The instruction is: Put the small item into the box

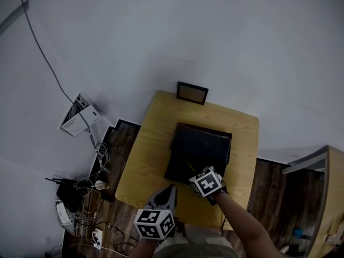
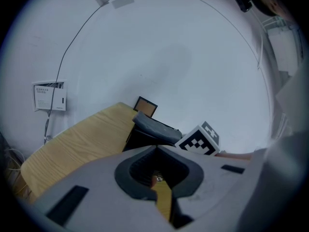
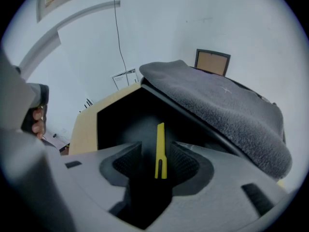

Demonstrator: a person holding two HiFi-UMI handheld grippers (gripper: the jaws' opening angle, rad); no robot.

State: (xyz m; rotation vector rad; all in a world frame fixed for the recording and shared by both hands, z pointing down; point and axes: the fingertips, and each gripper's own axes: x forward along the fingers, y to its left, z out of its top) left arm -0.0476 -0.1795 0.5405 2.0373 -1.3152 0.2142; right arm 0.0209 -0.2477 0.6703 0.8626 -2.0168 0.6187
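Observation:
A black box (image 1: pixel 196 155) lies on the wooden table (image 1: pixel 150 144); its lid (image 3: pixel 227 110), lined with grey foam, stands raised. My right gripper (image 1: pixel 194 173) is at the box's near edge, over the dark inside (image 3: pixel 125 120). A thin yellow stick (image 3: pixel 160 149) stands upright between its jaws. The jaws are open, with a dark gap on the stick's left side. My left gripper (image 1: pixel 171 190) hovers at the table's front edge with its jaws together. A narrow ochre strip (image 2: pixel 163 199) shows in their seam; I cannot tell whether it is a held thing or the table.
A small framed picture (image 1: pixel 192 93) leans against the wall behind the table. Cables and devices (image 1: pixel 80 198) lie on the floor to the left, below a white leaflet holder (image 1: pixel 79 114). A wooden shelf (image 1: pixel 330 198) stands at the right.

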